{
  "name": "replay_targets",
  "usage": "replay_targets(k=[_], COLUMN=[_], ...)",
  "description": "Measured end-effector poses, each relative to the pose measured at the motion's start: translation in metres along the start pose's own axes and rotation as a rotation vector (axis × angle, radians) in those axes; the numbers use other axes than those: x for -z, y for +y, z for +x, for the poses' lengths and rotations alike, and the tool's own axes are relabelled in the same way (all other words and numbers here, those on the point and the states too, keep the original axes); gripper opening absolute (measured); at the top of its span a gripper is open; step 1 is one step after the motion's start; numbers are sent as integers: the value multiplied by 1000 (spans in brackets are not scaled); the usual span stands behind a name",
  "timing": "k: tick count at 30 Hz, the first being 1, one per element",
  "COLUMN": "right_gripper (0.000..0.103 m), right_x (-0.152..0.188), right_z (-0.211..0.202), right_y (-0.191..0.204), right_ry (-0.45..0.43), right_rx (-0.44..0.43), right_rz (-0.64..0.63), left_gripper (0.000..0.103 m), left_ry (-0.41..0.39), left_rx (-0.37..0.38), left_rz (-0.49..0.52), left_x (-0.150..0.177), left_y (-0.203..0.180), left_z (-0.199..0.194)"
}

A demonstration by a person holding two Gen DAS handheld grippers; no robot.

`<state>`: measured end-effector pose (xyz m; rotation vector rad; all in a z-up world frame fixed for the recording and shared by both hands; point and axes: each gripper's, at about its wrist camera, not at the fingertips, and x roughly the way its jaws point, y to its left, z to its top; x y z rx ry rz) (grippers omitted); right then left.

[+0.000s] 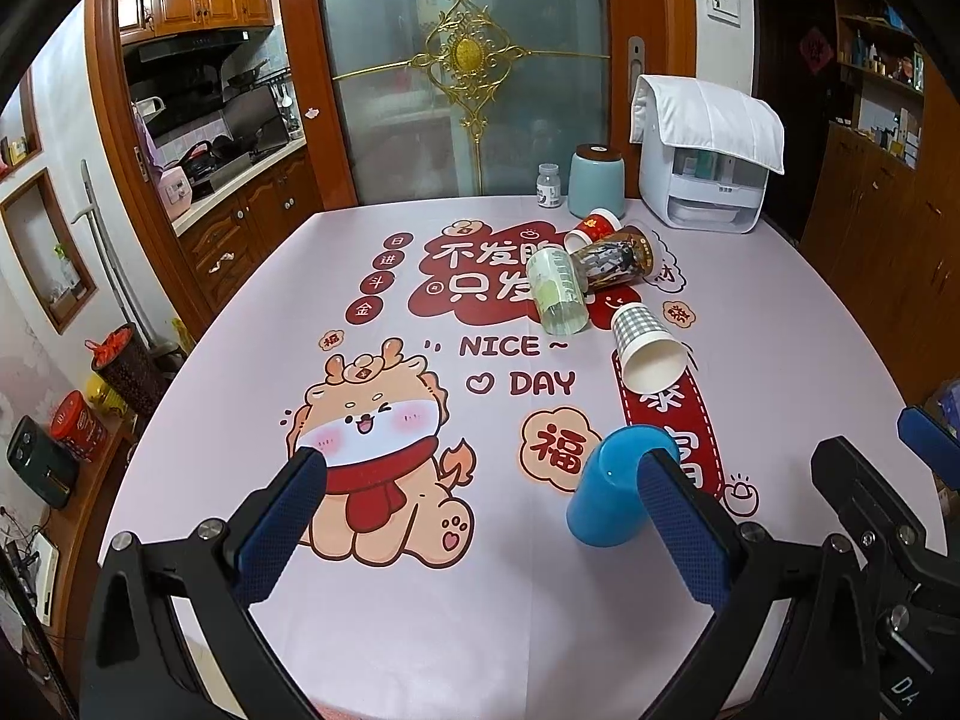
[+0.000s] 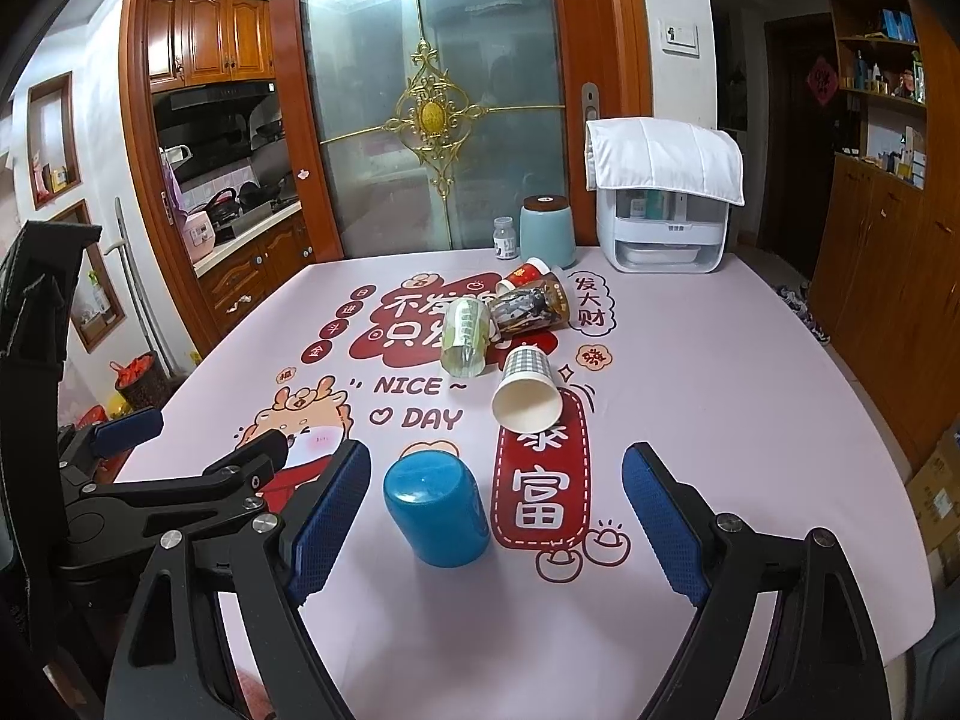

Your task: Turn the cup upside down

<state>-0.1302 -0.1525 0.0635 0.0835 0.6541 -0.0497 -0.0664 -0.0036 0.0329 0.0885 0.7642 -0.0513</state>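
Note:
A blue plastic cup (image 2: 437,513) stands upside down on the printed tablecloth (image 2: 750,420), closed base up. It also shows in the left wrist view (image 1: 612,495), partly behind my left gripper's right finger. My right gripper (image 2: 495,531) is open, its fingers on either side of the blue cup and not touching it. My left gripper (image 1: 480,531) is open and empty, to the left of the cup. A checked paper cup (image 2: 527,387) lies on its side farther back, mouth toward me.
Behind the checked cup (image 1: 648,351) lie a green-striped clear cup (image 2: 465,339), a dark printed cup (image 2: 531,306) and a red paper cup (image 2: 522,276). A teal canister (image 2: 546,234), a small jar (image 2: 505,237) and a white appliance (image 2: 663,234) stand at the table's far edge.

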Motion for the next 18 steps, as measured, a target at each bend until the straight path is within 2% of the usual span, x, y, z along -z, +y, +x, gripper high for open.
replay_targets(k=[18], right_gripper=[87], right_x=[1], right_z=[2], right_y=[0], right_ry=[5], right_rx=[-1], right_rz=[2], left_gripper=[102], left_ry=[13], left_rx=[4], left_rz=[5], left_x=[6], left_y=[1], left_z=[5])
